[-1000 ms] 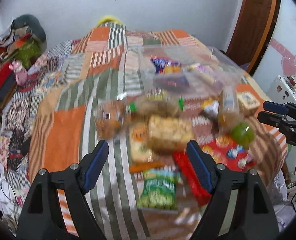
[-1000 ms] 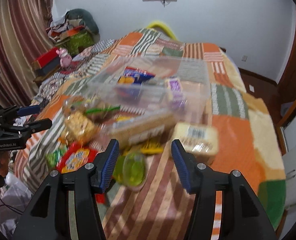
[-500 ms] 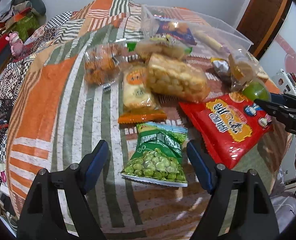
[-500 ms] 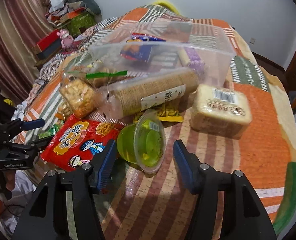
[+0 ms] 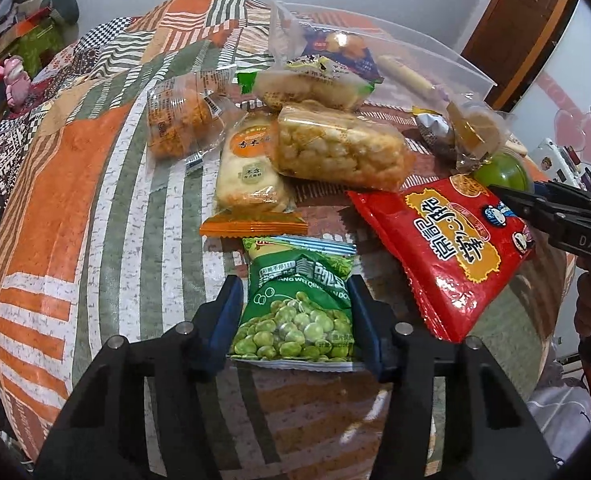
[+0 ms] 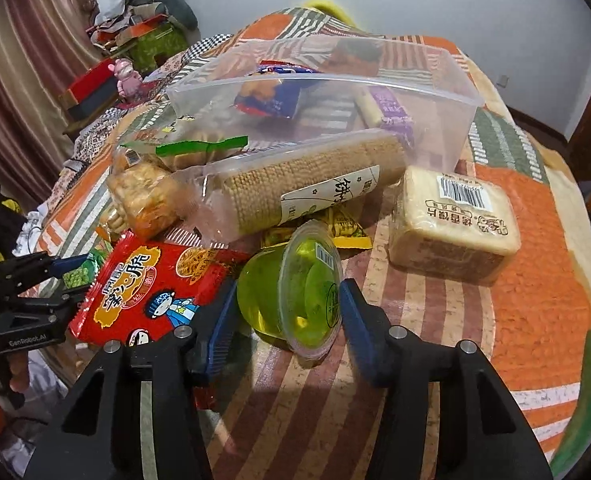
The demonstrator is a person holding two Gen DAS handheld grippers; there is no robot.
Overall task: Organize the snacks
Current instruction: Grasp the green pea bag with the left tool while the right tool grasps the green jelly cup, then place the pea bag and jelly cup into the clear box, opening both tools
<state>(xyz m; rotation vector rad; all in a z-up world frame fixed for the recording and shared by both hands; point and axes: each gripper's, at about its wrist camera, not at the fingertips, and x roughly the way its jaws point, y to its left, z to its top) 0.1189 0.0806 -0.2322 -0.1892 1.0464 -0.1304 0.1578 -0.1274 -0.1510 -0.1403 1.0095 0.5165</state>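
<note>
Now left claw (image 5: 295, 316) brackets the green pea bag (image 5: 297, 304) (jaws wide); right claw (image 6: 285, 312) straddles the jelly cup (image 6: 291, 292), likewise wide.

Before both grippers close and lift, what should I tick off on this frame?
1. Left gripper straddles the pea bag: ok.
2. Left fingers touching the bag: cannot tell.
3. Right gripper straddles the jelly cup: ok.
4. Cup upright: not ok, it lies on its side.
5. Red packet clear of the right gripper's left finger: not ok, it lies beside or under it.
6. Bin has room: ok.
</note>
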